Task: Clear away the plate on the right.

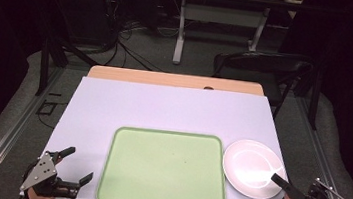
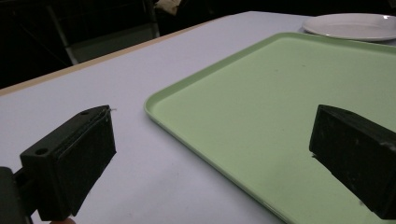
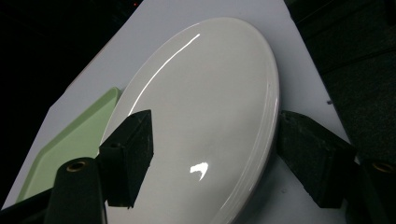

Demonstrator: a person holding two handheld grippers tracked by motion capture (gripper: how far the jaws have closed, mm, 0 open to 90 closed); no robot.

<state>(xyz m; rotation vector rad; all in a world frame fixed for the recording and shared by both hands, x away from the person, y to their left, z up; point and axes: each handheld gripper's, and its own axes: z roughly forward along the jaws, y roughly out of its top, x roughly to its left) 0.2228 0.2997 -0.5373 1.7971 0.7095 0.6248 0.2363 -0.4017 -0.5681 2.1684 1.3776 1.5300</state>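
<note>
Right gripper view, glossy white plate [image 3: 205, 107], round, bare

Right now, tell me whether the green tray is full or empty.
Empty. The green tray shows a bare surface in the high view and the left gripper view; the white plate lies beside it on the table, not in it.

flat pale-green plastic tray [image 1: 164, 171]: lower centre, bare | lilac-covered wooden table [image 1: 163, 108]: mid-frame | black folding chair [image 1: 264, 64]: upper right | grey-legged desk [image 1: 219, 19]: top centre
</note>
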